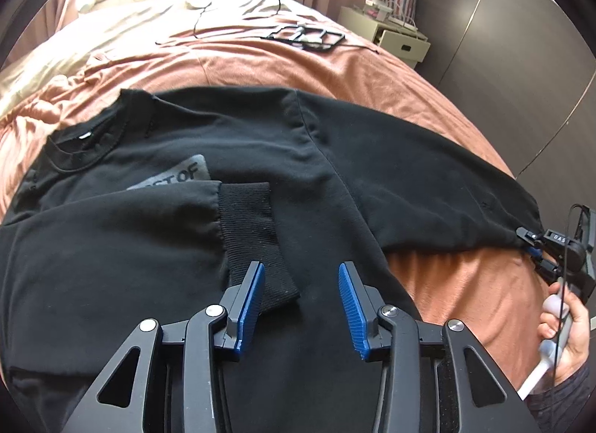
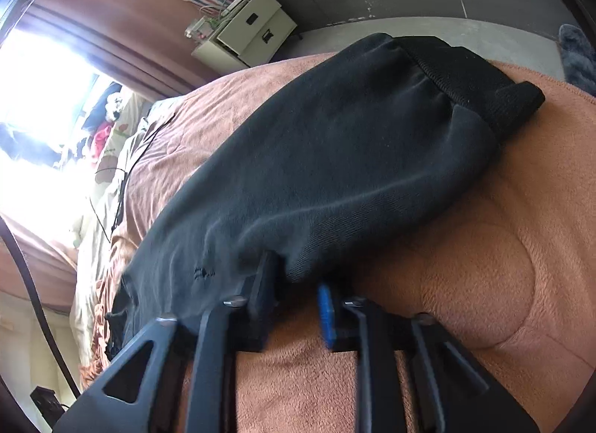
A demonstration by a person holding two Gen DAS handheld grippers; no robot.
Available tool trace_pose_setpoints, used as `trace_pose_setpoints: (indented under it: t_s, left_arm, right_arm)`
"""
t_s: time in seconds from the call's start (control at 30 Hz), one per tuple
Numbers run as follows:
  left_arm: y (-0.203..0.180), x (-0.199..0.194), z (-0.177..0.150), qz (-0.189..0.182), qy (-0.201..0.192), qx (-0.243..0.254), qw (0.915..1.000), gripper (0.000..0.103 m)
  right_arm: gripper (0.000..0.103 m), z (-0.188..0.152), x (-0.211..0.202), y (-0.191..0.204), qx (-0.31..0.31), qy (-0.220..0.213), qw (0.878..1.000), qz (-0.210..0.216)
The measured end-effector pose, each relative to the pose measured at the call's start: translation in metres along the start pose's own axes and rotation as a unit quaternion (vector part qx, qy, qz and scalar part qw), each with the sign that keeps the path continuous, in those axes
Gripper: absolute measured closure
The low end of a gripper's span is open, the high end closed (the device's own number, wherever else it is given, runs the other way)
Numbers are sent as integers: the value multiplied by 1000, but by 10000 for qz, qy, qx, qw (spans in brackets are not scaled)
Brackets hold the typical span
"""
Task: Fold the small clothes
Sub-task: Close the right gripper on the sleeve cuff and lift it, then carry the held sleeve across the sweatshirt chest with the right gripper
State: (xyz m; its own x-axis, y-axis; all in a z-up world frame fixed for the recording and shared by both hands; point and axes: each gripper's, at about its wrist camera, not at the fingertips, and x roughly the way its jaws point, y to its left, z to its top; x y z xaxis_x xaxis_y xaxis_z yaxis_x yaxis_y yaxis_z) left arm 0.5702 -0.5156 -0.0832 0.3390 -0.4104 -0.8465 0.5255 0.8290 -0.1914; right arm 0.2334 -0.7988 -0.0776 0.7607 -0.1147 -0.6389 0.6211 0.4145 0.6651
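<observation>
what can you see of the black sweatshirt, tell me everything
The black sweatshirt lies spread front-up on the orange-brown bedspread. Soft knit with a ribbed collar and cuffs, and a grey printed patch partly hidden. One sleeve is folded across the chest; the other sleeve stretches outward, its edge between the right gripper's fingers. The open left gripper hovers above.
</observation>
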Motion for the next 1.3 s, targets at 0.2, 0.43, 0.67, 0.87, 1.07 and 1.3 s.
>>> trace_pose_setpoints:
  t_s: [0.2,0.43,0.67,0.87,1.07,1.3]
  left_arm:
    - [-13,26,3,-178,102,134,9997,59]
    - [-23,41,10,-270,128,194,9994,60]
    - [-25,51,16,-303,124,218,9992,60]
    - [-31,73,15,-492,328,197,9981,60]
    - [-27,65,12,-596,459,144,9971,60]
    - [8,10,14,-510,131,28,9986,60]
  right_arm:
    - [100,13,-26,35,-440,-350,9982,187]
    - [100,31,-56,93,-1097,-696,9912,263]
    - [100,32,-69,144,-1562,-846,9834,371]
    - [100,19,-81,171,-1649,-602,9807,863]
    - [100,4,-101,206,-2091,-637,9705,1014]
    - [100,-11,-103,220,-2338,-512,9638,1173]
